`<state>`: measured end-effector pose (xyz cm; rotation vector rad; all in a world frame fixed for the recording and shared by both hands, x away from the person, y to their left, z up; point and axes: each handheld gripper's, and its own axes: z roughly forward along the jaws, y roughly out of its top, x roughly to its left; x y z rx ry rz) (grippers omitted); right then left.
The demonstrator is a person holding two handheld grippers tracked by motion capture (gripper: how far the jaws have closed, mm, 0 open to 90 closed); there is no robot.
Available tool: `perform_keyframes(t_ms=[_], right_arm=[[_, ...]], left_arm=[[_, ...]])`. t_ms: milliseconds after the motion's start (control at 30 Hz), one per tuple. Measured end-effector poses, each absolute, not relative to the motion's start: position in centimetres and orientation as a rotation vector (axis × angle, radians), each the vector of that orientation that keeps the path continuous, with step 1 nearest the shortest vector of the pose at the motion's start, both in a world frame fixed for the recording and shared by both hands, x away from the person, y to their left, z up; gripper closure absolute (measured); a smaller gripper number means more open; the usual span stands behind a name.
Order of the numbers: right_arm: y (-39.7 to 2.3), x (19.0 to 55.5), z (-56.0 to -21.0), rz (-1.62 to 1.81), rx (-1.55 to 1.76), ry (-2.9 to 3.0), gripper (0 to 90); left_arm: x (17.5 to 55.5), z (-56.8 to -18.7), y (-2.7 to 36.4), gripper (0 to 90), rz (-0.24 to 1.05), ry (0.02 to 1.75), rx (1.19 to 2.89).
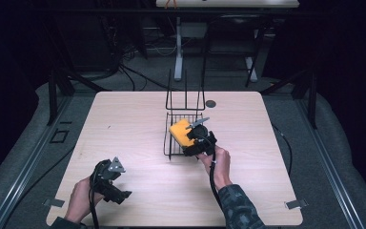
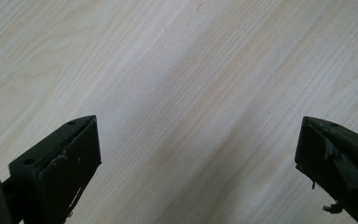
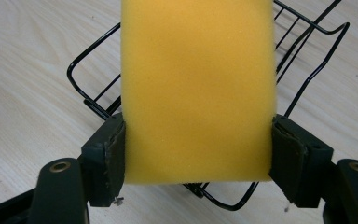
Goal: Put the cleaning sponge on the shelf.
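Note:
A yellow sponge [image 1: 181,132] is held over the black wire rack [image 1: 170,143] at the table's middle. My right gripper [image 1: 190,144] is shut on it, at the rack's near right side. In the right gripper view both pads press the sponge [image 3: 198,88] at its two edges, with the rack [image 3: 307,74] behind and below it. My left gripper [image 1: 108,180] is near the table's front left, held in a hand. Its jaws stand wide apart over bare wood in the left gripper view, the gripper [image 2: 198,158] open with nothing between them.
The wooden table [image 1: 124,124] has a small dark round disc [image 1: 211,103] behind the rack. The rack's tall upright wire back [image 1: 185,98] rises at its far end. Cables trail from both grippers toward the front edge. A dark floor and a desk frame lie beyond.

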<state>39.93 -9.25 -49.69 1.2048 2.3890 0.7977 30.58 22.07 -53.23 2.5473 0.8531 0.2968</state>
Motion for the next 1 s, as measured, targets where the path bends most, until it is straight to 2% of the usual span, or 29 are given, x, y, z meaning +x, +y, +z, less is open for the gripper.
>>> perform_keyframes(t_ms=[1000], right_arm=[[-7.9, 42.0, -51.5, 0.713, 1.312, 2.397, 26.1]], left_arm=[[30.5, -53.4, 21.9, 0.3, 0.283, 0.843, 2.558]])
